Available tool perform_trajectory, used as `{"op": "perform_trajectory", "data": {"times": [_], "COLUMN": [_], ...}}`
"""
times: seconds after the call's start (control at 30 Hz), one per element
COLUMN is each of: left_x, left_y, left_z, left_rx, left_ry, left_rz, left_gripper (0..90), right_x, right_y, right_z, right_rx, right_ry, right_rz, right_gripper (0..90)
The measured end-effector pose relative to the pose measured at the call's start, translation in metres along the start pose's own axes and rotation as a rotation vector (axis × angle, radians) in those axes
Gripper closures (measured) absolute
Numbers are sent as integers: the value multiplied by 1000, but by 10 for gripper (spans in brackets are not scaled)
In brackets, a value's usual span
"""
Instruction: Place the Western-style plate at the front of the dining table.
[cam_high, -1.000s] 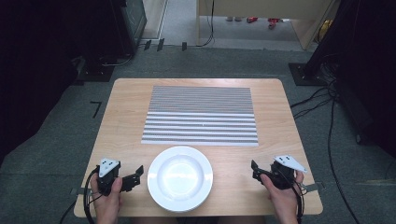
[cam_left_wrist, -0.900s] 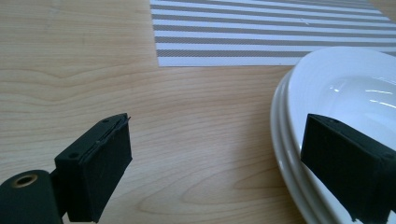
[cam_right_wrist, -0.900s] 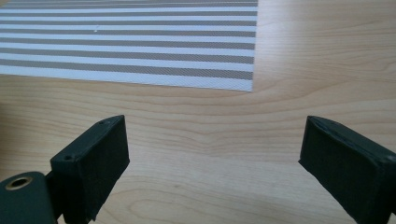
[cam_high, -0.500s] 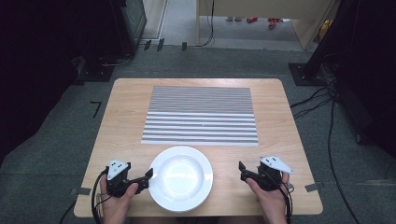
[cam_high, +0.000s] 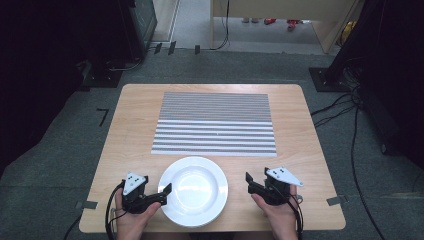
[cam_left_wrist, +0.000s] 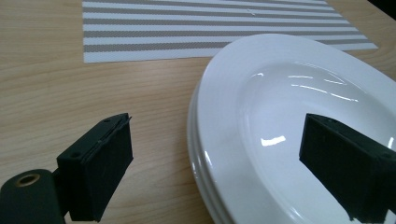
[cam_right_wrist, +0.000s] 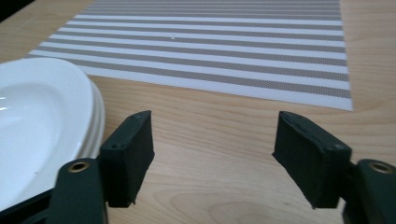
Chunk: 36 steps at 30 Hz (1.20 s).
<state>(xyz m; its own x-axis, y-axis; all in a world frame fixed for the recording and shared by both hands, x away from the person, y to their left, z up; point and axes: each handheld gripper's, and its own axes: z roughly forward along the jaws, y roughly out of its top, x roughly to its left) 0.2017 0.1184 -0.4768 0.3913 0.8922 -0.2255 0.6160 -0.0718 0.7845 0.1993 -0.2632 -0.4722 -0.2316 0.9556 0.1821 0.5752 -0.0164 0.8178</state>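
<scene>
White stacked plates (cam_high: 194, 190) on wooden tabletop (cam_high: 130, 130), left tool (cam_high: 164, 194) released with jaws straddling the rim, right tool (cam_high: 251, 183) released just beside.

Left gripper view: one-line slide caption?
Open left tongs straddling the near rim of the stacked white plates, striped placemat beyond on the wooden table.

text: none legible | labels: none | numbers: none | signs: none

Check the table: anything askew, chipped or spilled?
Nothing stands out. The stacked white ceramic plates sit evenly, unchipped, in front of the flat grey-and-white striped placemat; the light wooden table shows no spill.
</scene>
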Motion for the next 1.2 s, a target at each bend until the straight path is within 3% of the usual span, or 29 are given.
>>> {"op": "perform_trajectory", "data": {"times": [0.27,0.47,0.57,0.7,0.93,1.03,1.2], "left_x": [-7,-8,-9,-9,-11,-10,-9], "left_y": [-2,-3,-4,-4,-6,-8,-8], "left_z": [2,4,4,5,6,6,5], "left_rx": [11,24,24,27,32,33,21], "left_ry": [2,2,4,5,1,2,11], "left_rz": [9,9,11,6,21,19,10], "left_gripper": [145,152,195,241,346,413,498], "right_x": [20,36,43,51,57,56,55], "right_y": [7,11,10,6,-1,-4,-9], "right_z": [5,14,20,22,23,23,23], "right_rx": [-21,-2,17,32,37,35,26], "right_ry": [53,93,137,129,175,207,229], "right_rz": [-9,-13,-27,-48,-53,-31,-21], "right_gripper": [397,361,369,368,516,581,636]}}
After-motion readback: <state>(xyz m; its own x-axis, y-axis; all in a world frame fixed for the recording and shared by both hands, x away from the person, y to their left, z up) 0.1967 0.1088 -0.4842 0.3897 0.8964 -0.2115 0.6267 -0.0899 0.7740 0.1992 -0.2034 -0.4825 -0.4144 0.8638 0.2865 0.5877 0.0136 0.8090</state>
